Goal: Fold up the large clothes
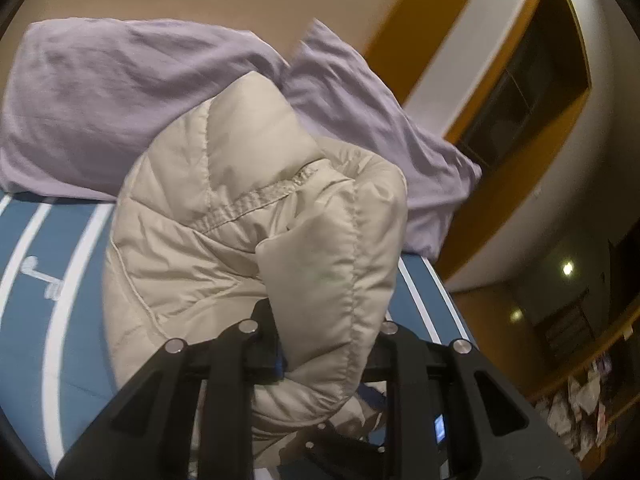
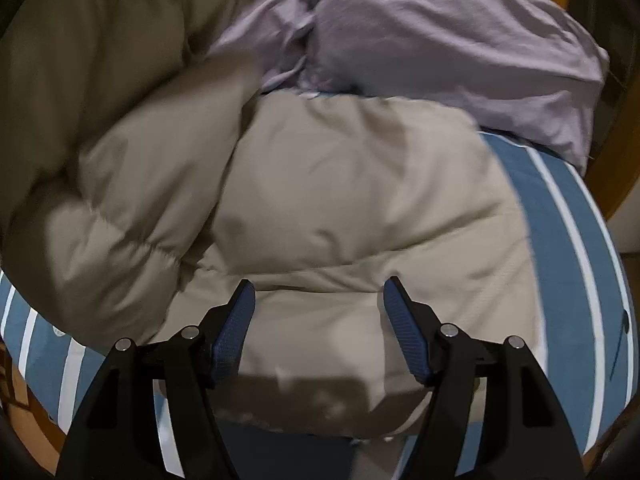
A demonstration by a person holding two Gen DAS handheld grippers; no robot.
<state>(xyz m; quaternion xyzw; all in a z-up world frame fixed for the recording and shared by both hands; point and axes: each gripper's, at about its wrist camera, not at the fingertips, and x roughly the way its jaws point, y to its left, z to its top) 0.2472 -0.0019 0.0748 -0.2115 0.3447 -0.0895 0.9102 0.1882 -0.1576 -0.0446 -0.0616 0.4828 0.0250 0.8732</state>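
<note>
Blue bedsheet with white stripes (image 2: 560, 216) covers the bed. Two lilac pillows (image 1: 100, 92) lie at its far end, one beside the other. Beige puffer jacket (image 2: 340, 208) lies bunched on the sheet, its top edge against the pillows; a quilted fold rises toward the left wrist camera. Left gripper (image 1: 320, 360): jaws closed on that lifted fold, fabric draping over them. Right gripper (image 2: 318, 328): jaws spread wide, blue pads (image 2: 236, 328) either side of the jacket's near panel, nothing pinched.

lilac pillows (image 1: 92, 92), blue striped sheet (image 1: 24, 300)
</note>
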